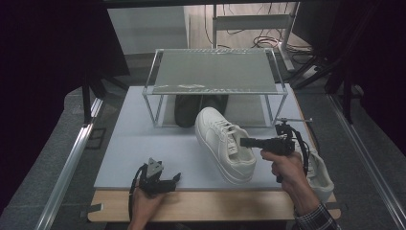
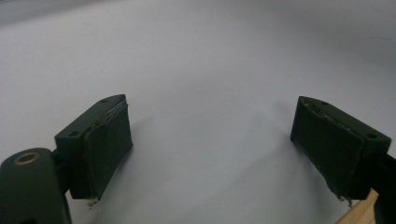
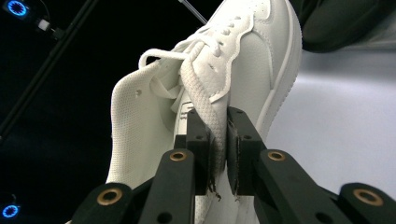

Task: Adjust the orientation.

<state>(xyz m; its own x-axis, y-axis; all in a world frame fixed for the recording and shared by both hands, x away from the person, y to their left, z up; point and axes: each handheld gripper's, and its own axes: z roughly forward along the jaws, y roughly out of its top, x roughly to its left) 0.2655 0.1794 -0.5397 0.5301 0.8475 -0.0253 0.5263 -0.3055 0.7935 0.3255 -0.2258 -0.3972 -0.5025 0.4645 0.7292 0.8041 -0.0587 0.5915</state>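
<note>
A white sneaker [image 1: 222, 143] hangs tilted over the pale mat [image 1: 143, 143], toe toward the rack. My right gripper [image 1: 244, 142] comes in from the right and is shut on it. In the right gripper view the right gripper [image 3: 218, 140] pinches the side wall of the white sneaker [image 3: 243, 56] beside the laces. At the mat's front left my left gripper [image 1: 174, 178] rests low, held by a hand. In the left gripper view the left gripper [image 2: 210, 140] stands open, with bare mat between its pads.
A clear two-level rack [image 1: 215, 72] stands at the back of the mat, with a dark shoe [image 1: 189, 110] under it. A second white sneaker [image 1: 320, 175] lies at the right, below my right hand. A wooden table edge [image 1: 206, 206] runs along the front.
</note>
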